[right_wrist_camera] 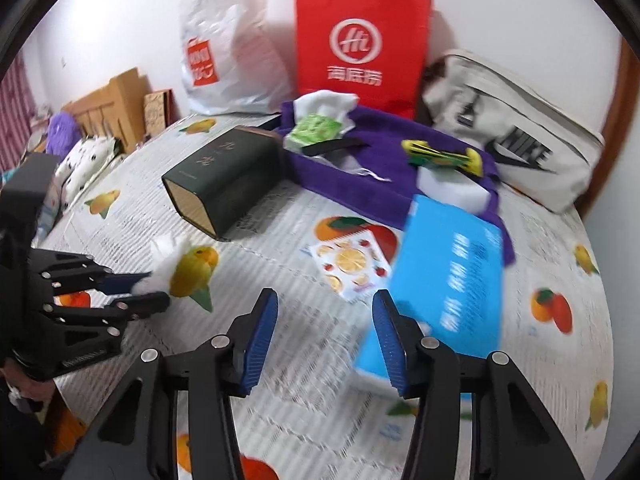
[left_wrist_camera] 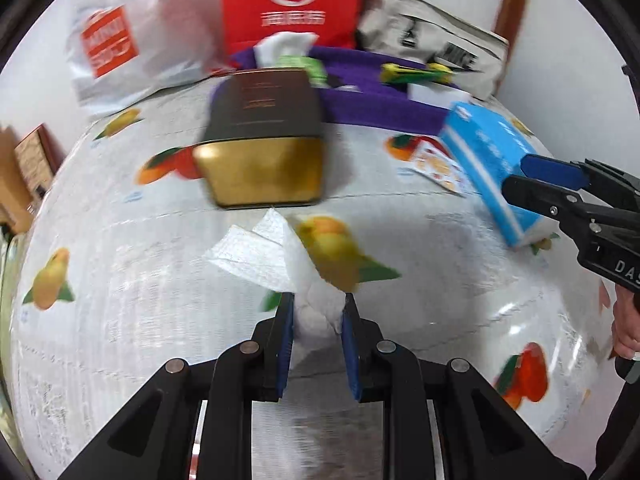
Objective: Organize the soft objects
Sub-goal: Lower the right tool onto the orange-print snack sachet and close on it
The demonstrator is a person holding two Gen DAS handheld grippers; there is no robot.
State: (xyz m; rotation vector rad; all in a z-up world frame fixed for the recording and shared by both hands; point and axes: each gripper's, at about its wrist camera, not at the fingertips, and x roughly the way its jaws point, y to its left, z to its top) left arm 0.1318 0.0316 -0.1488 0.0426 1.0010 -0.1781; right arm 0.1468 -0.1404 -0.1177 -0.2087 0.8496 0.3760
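White crumpled tissue (left_wrist_camera: 276, 256) sits pinched between the blue pads of the left gripper (left_wrist_camera: 316, 312), lower centre of the left wrist view, its loose end fanning up-left over the fruit-print bedcover (left_wrist_camera: 120, 320). Right gripper (right_wrist_camera: 326, 320): jaws partly apart, nothing between the pads; the blue tissue pack (right_wrist_camera: 452, 276) lies just right of its right finger, whether touching I can't tell.

Around:
- dark green box with gold end face (left_wrist_camera: 264, 140) lies on its side just beyond the tissue, centre frame.
- purple cloth tray (right_wrist_camera: 348, 176) behind it, holding a green-and-white tissue packet (right_wrist_camera: 320, 124), a yellow-green toy (right_wrist_camera: 440, 156) and a white block (right_wrist_camera: 452, 186).
- fruit sticker sheet (right_wrist_camera: 348, 264) flat on the cover between box and blue pack.

View differences:
- right wrist view alone shows a wooden headboard (right_wrist_camera: 116, 108), a purple plush (right_wrist_camera: 64, 128) and a spotted soft thing (right_wrist_camera: 86, 156), upper left.
- left wrist view shows the right gripper from the side at right edge, over the blue pack, with a hand (left_wrist_camera: 626, 320) below.

Writing: beige bag (right_wrist_camera: 516, 136) reads NIKE; red paper bag (right_wrist_camera: 360, 40) has a round white logo with Chinese characters; white plastic bag (right_wrist_camera: 228, 44) has an orange label, blurred.
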